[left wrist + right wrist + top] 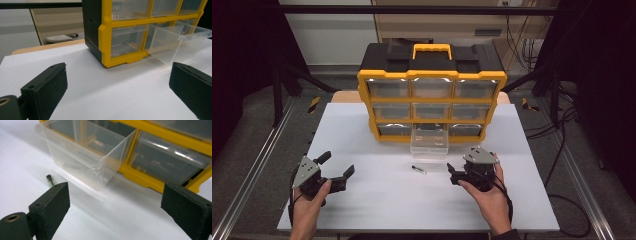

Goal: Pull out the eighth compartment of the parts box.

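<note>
A: Yellow-and-black drawer cabinet (432, 95) at the far edge of the white tabletop (377, 200), centred. Nine clear drawers, eight pushed in.

B: Bottom middle drawer (429, 143) pulled out toward the near edge, standing open. Opening step apparently done, then.

A: Left gripper (338, 171) near the near-left corner, jaws spread wide, nothing between them, resting low over bare tabletop. Right gripper (455, 173) toward the near-right side, jaws likewise wide apart and empty.

B: And the small part?

A: Small dark screw-like piece (418, 169) lying loose on the tabletop, just in front of the open drawer, between the two grippers, closer to the right one. Seen again in the right gripper view (50, 180), beyond the left-hand jaw, clear of both pads.

B: So likely left to do: pick that piece up, drop it in the drawer, push the drawer home. Or taken out already and only the closing left; hard to judge.

A: Writing or brand marks? None legible on cabinet, drawers or grippers.
</note>
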{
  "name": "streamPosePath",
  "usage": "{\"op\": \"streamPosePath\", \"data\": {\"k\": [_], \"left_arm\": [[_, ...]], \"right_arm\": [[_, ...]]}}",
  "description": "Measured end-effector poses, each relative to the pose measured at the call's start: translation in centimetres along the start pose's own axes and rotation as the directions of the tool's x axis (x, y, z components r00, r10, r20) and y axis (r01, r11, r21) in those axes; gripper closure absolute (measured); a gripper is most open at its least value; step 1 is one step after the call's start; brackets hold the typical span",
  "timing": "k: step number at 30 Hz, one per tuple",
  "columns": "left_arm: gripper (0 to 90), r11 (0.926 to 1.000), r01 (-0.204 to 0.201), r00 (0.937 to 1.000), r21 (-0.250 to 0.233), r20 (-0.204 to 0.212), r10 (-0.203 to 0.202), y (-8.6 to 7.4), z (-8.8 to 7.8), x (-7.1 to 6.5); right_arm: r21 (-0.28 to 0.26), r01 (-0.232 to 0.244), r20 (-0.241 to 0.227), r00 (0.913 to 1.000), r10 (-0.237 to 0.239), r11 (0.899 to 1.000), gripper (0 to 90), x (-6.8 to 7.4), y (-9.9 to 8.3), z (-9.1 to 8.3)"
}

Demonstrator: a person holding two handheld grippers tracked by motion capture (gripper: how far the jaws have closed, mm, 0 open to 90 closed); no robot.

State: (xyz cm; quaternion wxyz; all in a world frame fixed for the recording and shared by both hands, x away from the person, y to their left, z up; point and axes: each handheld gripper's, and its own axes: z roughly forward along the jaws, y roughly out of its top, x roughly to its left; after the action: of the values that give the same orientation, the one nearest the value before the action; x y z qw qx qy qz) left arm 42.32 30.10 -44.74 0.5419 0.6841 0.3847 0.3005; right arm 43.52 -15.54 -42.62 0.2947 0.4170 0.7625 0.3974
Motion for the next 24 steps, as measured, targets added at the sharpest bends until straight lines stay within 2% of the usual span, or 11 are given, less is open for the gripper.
{"op": "streamPosePath", "data": {"k": [5,10,15,22,24], "left_arm": [[1.7,1.0000,-0.001,1.0000,-0.004,0.000,0.001,0.0,-0.1,0.1],[1.7,0.9999,-0.007,1.0000,-0.013,0.004,0.007,0.2,-0.2,0.0],[1.7,0.9998,-0.002,0.9999,-0.019,0.010,0.002,0.2,-0.2,0.1],[1.7,0.9997,-0.010,0.9999,-0.024,0.014,0.010,0.3,-0.2,0.0],[1.7,0.9997,-0.011,0.9998,-0.023,0.014,0.012,0.4,-0.2,-0.1]], "right_arm": [[0.048,-0.010,-0.033,0.9994,0.011,0.999,9.8,0.0,-0.4,0.0],[0.077,-0.003,-0.038,0.9992,0.006,0.997,12.1,0.0,-0.6,0.0],[0.098,-0.028,-0.081,0.9961,0.036,0.995,12.3,0.1,-1.1,-0.3],[0.074,-0.024,-0.087,0.9958,0.030,0.997,11.6,0.9,-1.2,-0.6],[0.081,-0.001,-0.095,0.9954,0.009,0.997,12.9,1.4,-1.3,-0.6]]}}
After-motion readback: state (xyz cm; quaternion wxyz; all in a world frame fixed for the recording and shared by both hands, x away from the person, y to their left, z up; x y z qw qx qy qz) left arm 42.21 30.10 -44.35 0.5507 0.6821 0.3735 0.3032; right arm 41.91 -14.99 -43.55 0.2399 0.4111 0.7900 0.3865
